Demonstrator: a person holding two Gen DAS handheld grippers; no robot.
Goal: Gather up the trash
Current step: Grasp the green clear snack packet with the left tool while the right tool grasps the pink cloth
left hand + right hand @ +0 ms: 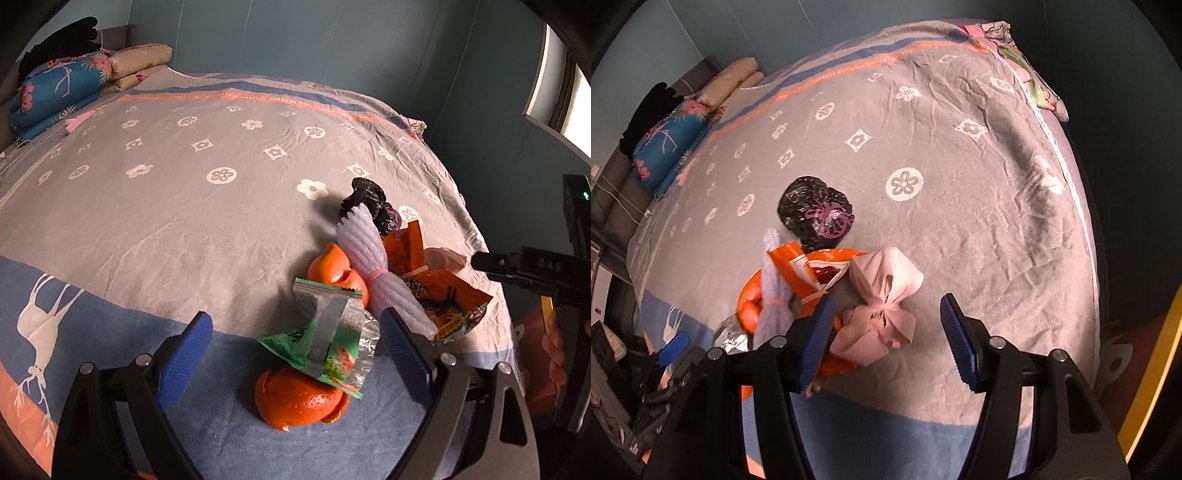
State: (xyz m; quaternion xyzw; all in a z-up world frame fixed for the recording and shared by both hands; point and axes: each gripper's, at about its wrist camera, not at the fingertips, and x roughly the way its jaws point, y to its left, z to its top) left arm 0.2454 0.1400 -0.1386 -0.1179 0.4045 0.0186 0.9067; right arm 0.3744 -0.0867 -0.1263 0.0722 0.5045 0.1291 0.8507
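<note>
Between spread fingers of left tool (295, 332): green wrapper (325, 343); right tool (886, 332) spread over pink bag (882, 306).

Trash lies heaped near the bed's (184, 221) foot edge: orange peels (299, 398), a torn green foil wrapper (328, 343), white foam netting (369, 258), an orange snack bag (450, 299), a crumpled black bag (812, 214), and a knotted pink tissue (882, 306).
</note>
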